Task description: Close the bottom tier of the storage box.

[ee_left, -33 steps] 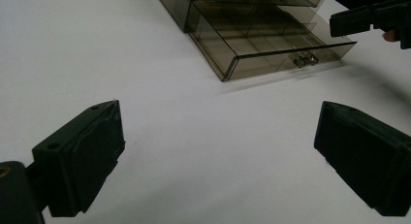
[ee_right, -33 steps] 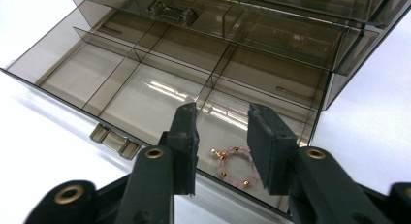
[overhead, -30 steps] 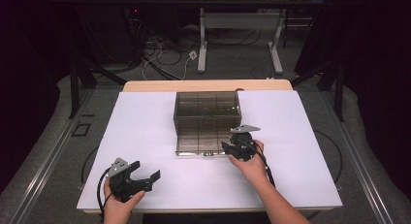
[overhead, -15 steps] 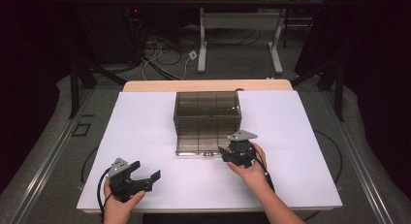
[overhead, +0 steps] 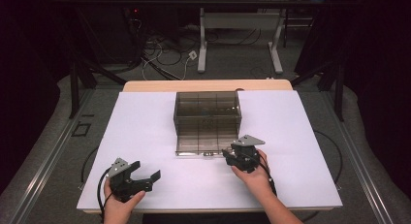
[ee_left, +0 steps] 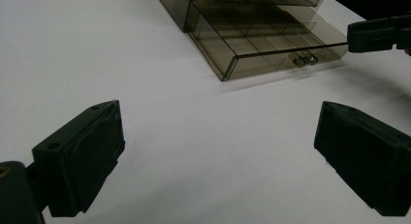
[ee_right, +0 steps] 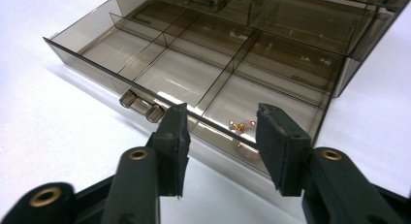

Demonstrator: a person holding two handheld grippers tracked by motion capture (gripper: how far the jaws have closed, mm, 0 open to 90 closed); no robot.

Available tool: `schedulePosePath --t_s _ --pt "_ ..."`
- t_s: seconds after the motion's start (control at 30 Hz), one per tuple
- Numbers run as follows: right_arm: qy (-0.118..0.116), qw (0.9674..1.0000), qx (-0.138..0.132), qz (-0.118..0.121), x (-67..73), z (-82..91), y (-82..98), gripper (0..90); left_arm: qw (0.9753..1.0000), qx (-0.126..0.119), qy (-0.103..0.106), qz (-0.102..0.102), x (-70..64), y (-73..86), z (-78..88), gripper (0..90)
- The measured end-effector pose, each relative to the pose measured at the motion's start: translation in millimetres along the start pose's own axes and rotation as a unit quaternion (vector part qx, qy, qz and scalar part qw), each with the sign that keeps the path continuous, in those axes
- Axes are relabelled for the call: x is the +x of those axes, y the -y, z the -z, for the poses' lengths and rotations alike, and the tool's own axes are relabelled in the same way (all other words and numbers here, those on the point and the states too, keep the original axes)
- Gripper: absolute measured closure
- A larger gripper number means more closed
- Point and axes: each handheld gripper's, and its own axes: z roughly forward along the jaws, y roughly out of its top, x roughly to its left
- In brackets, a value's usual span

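There, your right gripper (overhead: 231, 155) sat at the front edge of the pulled-out drawer (ee_right: 203, 73) of the smoky clear organiser box (overhead: 207, 112), which stood near the middle of the white desk (overhead: 145, 122). In the right gripper view its jaws stood partly spread, just at the drawer's front wall, to the right of the small clear handle (ee_right: 141, 104); they had just been closing a little, and nothing was pinched between them. Whether the tips touched the front wall, you could not tell. Just behind that wall, in the drawer's front right compartment, lay a tiny gold and pink earring (ee_right: 241, 125). The other compartments nearer the handle looked bare. The drawer was open well out from the box, towards you, and divided by thin clear walls.

Your left gripper (overhead: 145, 178) rested well apart from the box, towards the near left corner of the desk, held low in your left hand (overhead: 118, 204). Its jaws were spread wide over bare desk, gripping nothing, and pointed towards the drawer.
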Motion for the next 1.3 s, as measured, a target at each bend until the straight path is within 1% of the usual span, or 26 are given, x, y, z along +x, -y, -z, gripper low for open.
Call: schedulePosePath --t_s 0.03,0.07,0.13,0.17,0.3,0.4,0.43,0.5,0.53,0.6,0.63,0.67,0.7,0.8,0.9,0.93,0.97,1.03,1.2,1.3 --pt "0.002 1.0000 -0.003 -0.001 -0.5 1.2 0.7 58.3 1.0000 0.000 0.000 0.000 -0.1 0.0 -0.1 4.0" --pt "-0.001 1.0000 -0.006 -0.002 -1.0 2.3 1.2 60.2 1.0000 0.000 0.000 -0.001 -0.2 -0.1 -0.1 4.0" --pt "-0.004 1.0000 -0.003 -0.008 -1.4 5.5 2.0 64.1 1.0000 0.000 0.000 0.000 -0.6 0.0 -0.5 4.0" --pt "-0.007 0.9999 -0.007 -0.010 -1.9 6.0 2.8 65.8 1.0000 0.000 0.000 0.000 -0.7 0.0 -0.6 4.0" --pt "-0.011 0.9998 0.003 -0.014 -3.0 7.1 4.7 72.7 1.0000 0.000 0.001 -0.001 -1.2 0.0 -0.4 4.0" --pt "-0.009 0.9998 0.009 -0.015 -2.9 6.0 7.1 78.2 1.0000 0.000 0.000 0.000 -1.0 0.0 -0.4 4.0" --pt "-0.006 0.9999 0.010 -0.011 -3.6 5.7 7.6 79.7 1.0000 0.000 0.000 0.000 -0.9 0.1 -0.6 4.0" --pt "-0.008 0.9997 0.016 -0.018 -3.1 5.1 7.9 82.5 1.0000 0.001 0.002 0.001 -1.4 0.2 -1.2 4.0" --pt "-0.005 0.9998 0.016 -0.012 -4.1 4.3 8.2 83.8 1.0000 0.001 0.002 -0.001 -1.4 0.2 -1.2 4.0" --pt "-0.004 0.9997 0.023 -0.011 -4.5 4.1 8.0 86.0 1.0000 0.001 0.001 -0.001 -1.4 0.2 -1.3 4.0" --pt "-0.003 0.9997 0.021 -0.013 -4.8 2.9 8.2 86.8 1.0000 0.001 0.001 -0.002 -1.4 0.2 -1.2 4.1" --pt "-0.003 0.9994 0.032 -0.012 -5.3 3.6 7.6 87.3 1.0000 0.001 0.002 0.000 -1.4 0.2 -1.2 4.1" --pt "-0.003 0.9996 0.024 -0.014 -5.9 1.5 8.4 88.1 1.0000 0.001 0.002 0.000 -1.3 0.2 -1.1 4.1" --pt "-0.002 0.9994 0.030 -0.017 -6.3 -0.8 8.7 89.9 1.0000 0.001 0.002 0.002 -1.4 0.7 -0.6 4.1" --pt "-0.001 0.9992 0.039 -0.012 -6.6 -4.0 8.6 90.0 1.0000 0.002 0.001 0.001 -1.1 1.0 -0.3 4.1" --pt "-0.002 0.9991 0.038 -0.015 -6.2 -5.2 8.7 90.0 1.0000 0.002 0.001 0.002 -0.9 1.1 -0.3 4.2" --pt "-0.008 0.9992 0.037 -0.013 -6.5 -6.5 8.8 90.0 1.0000 0.001 0.001 0.001 -0.6 1.1 -0.2 4.2" --pt "-0.011 0.9990 0.042 -0.010 -4.7 -7.9 7.4 90.0 1.0000 0.001 0.000 0.001 -0.3 1.0 -0.3 4.1" --pt "-0.013 0.9988 0.048 0.003 1.5 -12.5 1.9 90.0 1.0000 0.001 0.001 0.002 -1.3 1.1 -0.9 4.2" --pt "-0.017 0.9985 0.052 0.005 4.8 -16.1 -0.7 90.0 1.0000 0.001 0.001 0.002 -1.3 1.1 -0.7 4.2"
